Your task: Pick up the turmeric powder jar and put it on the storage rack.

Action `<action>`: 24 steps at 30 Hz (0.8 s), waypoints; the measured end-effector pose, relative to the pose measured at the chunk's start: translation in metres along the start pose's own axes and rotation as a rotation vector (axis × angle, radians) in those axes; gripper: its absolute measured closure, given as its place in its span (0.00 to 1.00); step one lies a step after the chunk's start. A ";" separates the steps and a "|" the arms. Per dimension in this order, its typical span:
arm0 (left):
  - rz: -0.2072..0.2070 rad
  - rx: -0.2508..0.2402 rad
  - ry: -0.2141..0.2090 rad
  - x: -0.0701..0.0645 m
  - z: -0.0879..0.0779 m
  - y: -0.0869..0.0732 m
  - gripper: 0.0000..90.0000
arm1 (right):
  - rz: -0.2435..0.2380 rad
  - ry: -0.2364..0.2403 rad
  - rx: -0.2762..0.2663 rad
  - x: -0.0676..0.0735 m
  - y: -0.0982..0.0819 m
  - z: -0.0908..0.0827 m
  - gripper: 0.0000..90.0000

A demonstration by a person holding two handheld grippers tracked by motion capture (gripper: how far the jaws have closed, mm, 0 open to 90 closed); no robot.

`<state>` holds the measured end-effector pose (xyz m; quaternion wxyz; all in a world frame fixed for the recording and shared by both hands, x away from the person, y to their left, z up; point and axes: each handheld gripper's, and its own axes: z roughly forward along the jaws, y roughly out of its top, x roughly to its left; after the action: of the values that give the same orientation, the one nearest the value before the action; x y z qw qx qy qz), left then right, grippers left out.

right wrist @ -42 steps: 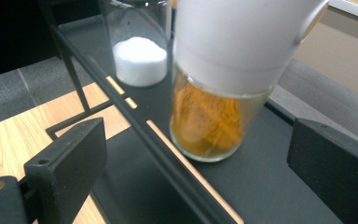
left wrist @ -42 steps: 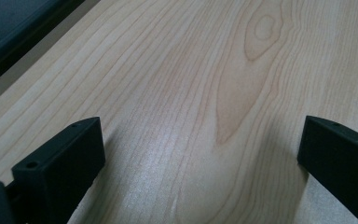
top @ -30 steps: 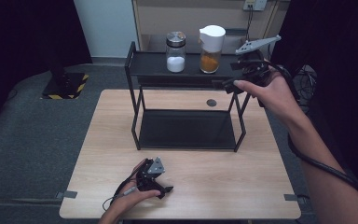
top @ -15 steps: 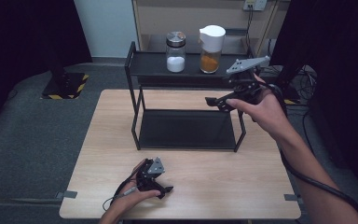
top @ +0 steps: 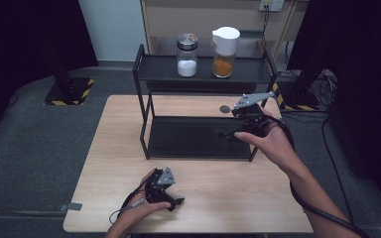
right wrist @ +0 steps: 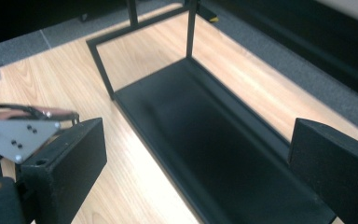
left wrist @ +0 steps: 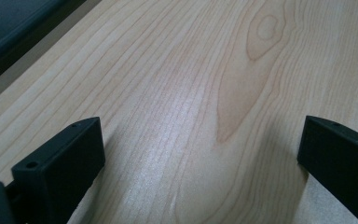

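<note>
The right tongs (top: 226,134) have dropped from the rack's (top: 144,79) top shelf toward its lower tray, wide open and empty, suggesting placement finished; the left tongs (top: 174,202) rest open on the tabletop (top: 104,163).

The shelf rack (top: 151,69) under the right gripper (top: 226,134) is matte black. On its top tier, beyond that gripper, a jar (top: 187,55) holds white powder and a white-lidded jar (top: 224,45) orange powder. The table (top: 228,193) is pale wood grain.

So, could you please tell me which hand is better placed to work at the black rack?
Probably the right: its tongs hang open beside the rack, while the left tongs rest on the table.
</note>
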<state>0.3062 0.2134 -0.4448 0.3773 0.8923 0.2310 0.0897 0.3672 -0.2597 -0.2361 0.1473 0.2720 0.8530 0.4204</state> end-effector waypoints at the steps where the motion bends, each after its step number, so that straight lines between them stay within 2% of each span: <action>1: 0.001 0.000 0.001 0.000 0.000 0.000 0.00 | 0.002 -0.001 0.003 0.001 -0.004 0.002 0.06; 10: 0.002 0.001 0.001 0.000 0.000 0.000 0.00 | 0.022 0.006 0.043 0.003 -0.040 0.022 0.06; 21: 0.001 0.001 0.002 0.000 0.000 0.000 0.00 | 0.013 0.008 0.048 0.010 -0.075 0.030 0.06; 24: 0.000 0.001 0.003 -0.001 0.000 0.000 0.00 | -0.004 0.014 0.059 0.013 -0.085 0.034 0.06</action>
<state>0.3056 0.2132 -0.4446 0.3766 0.8923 0.2316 0.0909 0.3443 -0.2729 -0.3251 0.1341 0.2714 0.8666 0.3966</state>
